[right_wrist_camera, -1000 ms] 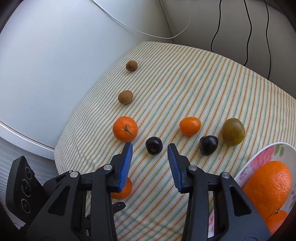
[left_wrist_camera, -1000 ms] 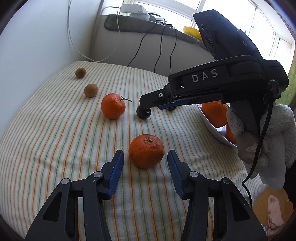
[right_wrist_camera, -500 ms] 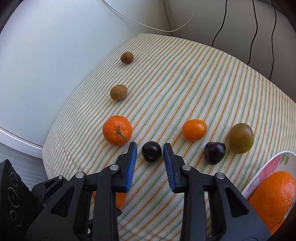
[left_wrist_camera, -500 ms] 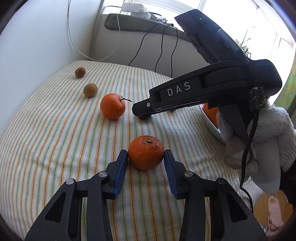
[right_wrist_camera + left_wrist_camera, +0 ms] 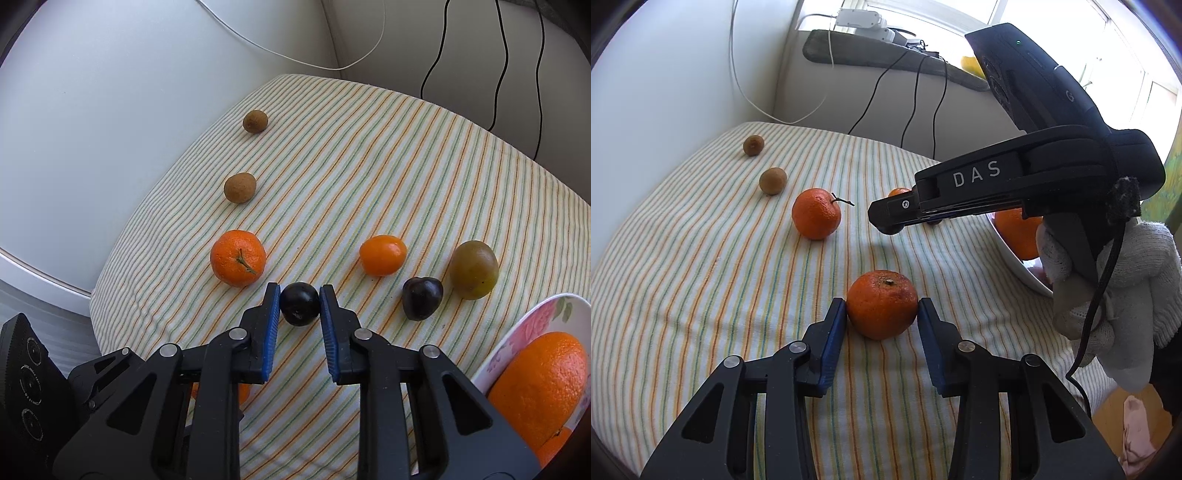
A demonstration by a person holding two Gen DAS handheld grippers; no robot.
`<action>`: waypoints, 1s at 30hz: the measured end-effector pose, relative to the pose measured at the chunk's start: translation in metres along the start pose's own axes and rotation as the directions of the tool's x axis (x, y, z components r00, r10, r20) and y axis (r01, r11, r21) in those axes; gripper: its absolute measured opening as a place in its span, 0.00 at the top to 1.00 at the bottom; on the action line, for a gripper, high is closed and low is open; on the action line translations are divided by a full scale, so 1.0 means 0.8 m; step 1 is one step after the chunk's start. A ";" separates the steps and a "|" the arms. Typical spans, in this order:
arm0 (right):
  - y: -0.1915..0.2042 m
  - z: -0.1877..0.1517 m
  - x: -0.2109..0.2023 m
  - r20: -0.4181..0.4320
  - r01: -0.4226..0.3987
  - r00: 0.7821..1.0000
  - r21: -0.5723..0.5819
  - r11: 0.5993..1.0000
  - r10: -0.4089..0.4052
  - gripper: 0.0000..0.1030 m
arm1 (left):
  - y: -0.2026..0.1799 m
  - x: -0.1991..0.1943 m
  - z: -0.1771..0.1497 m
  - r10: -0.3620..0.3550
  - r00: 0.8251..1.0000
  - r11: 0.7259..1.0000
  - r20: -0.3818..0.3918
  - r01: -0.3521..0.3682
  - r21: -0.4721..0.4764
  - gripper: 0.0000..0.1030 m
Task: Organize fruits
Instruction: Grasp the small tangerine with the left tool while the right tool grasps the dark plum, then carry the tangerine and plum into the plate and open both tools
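A tangerine (image 5: 882,310) rests on the striped cloth (image 5: 701,277), and my left gripper (image 5: 882,307) is shut on it, a blue pad touching each side. In the right wrist view a dark plum (image 5: 300,308) sits between the blue pads of my right gripper (image 5: 299,293). Its jaws are closing and both pads touch the plum. From the left wrist view the right gripper (image 5: 886,223) reaches in from the right, held by a white-gloved hand (image 5: 1126,288). A floral bowl (image 5: 517,325) at the right edge holds a large orange (image 5: 539,373).
Loose on the cloth are a stemmed tangerine (image 5: 238,257), two small brown fruits (image 5: 239,187) (image 5: 255,120), a small orange fruit (image 5: 383,255), a second dark plum (image 5: 422,298) and a green-brown fruit (image 5: 474,269). Cables hang down the back wall (image 5: 369,37).
Both grippers have closed in on their fruit: the left jaws onto the tangerine, the right jaws onto the dark plum. The right gripper also moved a little forward over the plum.
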State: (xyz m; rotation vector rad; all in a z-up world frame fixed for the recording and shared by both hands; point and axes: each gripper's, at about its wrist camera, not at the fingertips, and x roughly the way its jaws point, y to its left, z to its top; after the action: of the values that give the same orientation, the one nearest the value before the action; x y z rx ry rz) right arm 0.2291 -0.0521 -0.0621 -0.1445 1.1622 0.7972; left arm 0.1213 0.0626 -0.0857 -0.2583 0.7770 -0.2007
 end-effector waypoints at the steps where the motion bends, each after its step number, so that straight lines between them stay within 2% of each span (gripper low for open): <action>1: -0.001 -0.002 -0.004 0.006 -0.002 1.000 0.000 1.000 0.002 0.78 | -0.001 -0.001 0.000 -0.002 1.000 1.000 0.001 0.002 0.000 0.63; 13: -0.026 -0.036 -0.085 0.102 -0.031 0.994 0.010 0.999 0.030 0.78 | -0.029 -0.017 0.006 -0.044 0.999 0.999 0.026 0.044 0.024 0.63; 23: -0.072 -0.072 -0.155 0.187 0.017 0.982 0.064 0.998 -0.028 0.78 | -0.078 -0.013 0.015 -0.107 0.994 0.991 0.028 0.105 0.081 0.63; 30: -0.115 -0.090 -0.187 0.215 0.047 0.974 0.115 0.992 -0.071 0.78 | -0.115 0.000 0.022 -0.145 0.989 0.982 0.020 0.141 0.125 0.63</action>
State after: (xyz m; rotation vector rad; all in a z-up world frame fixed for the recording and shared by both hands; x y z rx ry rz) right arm 0.2075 -0.2267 0.0091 0.0000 0.9851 0.6768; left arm 0.1260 -0.0223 -0.0458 -0.1994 0.7145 -0.3788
